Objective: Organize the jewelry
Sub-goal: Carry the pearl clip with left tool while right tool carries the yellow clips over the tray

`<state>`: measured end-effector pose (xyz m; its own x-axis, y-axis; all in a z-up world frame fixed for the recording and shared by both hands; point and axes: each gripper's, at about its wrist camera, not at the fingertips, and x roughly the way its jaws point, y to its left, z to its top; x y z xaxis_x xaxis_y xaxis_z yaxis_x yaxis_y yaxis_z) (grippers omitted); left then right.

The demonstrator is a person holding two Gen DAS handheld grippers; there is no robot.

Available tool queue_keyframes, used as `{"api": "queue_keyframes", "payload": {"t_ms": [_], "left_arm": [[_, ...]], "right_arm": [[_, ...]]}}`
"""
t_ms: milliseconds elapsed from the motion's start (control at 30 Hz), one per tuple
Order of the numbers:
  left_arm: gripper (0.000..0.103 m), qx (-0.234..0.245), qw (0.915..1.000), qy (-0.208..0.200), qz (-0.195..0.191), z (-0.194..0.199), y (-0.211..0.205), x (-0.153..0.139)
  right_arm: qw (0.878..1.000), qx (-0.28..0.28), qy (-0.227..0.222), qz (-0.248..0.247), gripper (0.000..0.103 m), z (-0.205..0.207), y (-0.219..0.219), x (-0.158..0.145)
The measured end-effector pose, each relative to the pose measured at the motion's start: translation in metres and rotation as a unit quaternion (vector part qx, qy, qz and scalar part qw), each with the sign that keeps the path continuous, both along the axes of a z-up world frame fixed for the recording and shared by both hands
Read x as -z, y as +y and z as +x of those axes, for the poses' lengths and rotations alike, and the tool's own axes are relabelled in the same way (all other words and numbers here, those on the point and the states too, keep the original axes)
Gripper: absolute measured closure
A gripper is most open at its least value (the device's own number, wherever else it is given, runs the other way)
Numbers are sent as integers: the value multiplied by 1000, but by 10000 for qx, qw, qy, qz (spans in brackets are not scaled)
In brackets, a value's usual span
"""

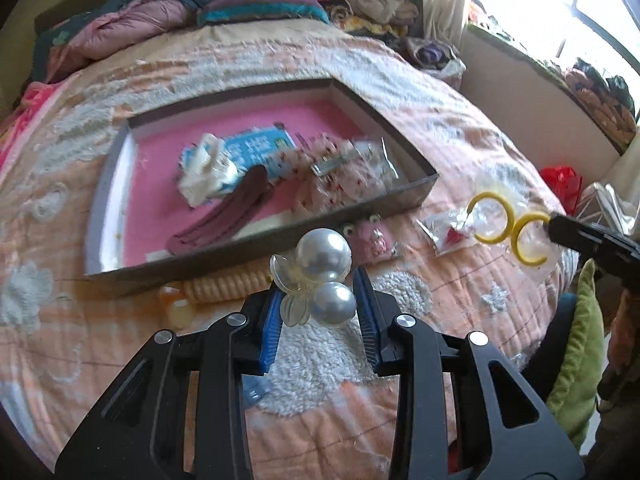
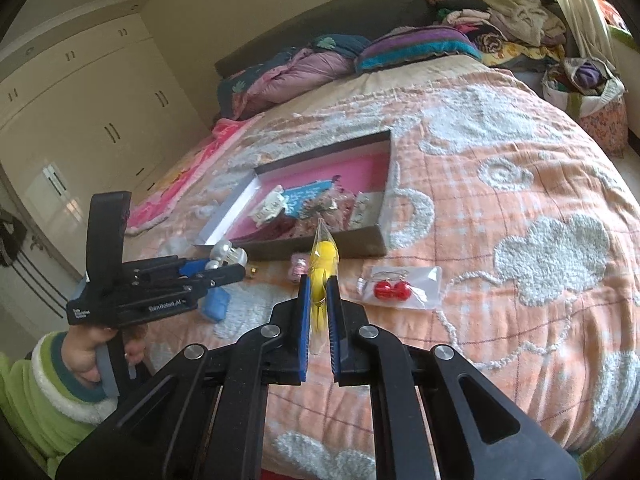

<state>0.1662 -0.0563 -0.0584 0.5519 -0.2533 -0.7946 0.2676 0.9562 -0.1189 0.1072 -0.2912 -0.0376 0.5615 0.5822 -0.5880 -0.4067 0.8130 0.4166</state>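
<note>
My left gripper [image 1: 318, 286] is shut on a pearl hair clip [image 1: 324, 258], two big pearls with clear petals, lifted above the bedspread just in front of the pink-lined tray [image 1: 424, 184]. The same gripper [image 2: 240, 266] with the pearl clip [image 2: 224, 252] shows at the left of the right wrist view. My right gripper [image 2: 319, 280] is shut on a clear bag of yellow hoop earrings [image 2: 323, 258], raised off the bed. In the left wrist view that bag of yellow hoops [image 1: 508, 226] hangs from the right gripper [image 1: 554, 226] at the right.
The tray [image 2: 344, 246] holds a maroon clip [image 1: 224, 216], a white claw clip [image 1: 206, 172], a blue card and floral items. On the bedspread lie a bag of red earrings [image 2: 394, 290], a pink clip [image 1: 370, 238], a coiled hair tie [image 1: 230, 284] and a blue block [image 2: 216, 304].
</note>
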Motion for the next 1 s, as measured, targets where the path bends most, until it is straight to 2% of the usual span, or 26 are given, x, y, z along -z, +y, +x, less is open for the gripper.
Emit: {"api": "queue_keyframes", "payload": {"t_ms": [567,1000], "left_arm": [[78,-405,9960,-793,-4,-6,46,-69],[78,-685,9920,-1056,-79,8,73,-97]], "right_arm": [[9961,-51,-880,26,95,-1,34,-73],[9902,-62,-1391,77,96,22,50,-122]]}}
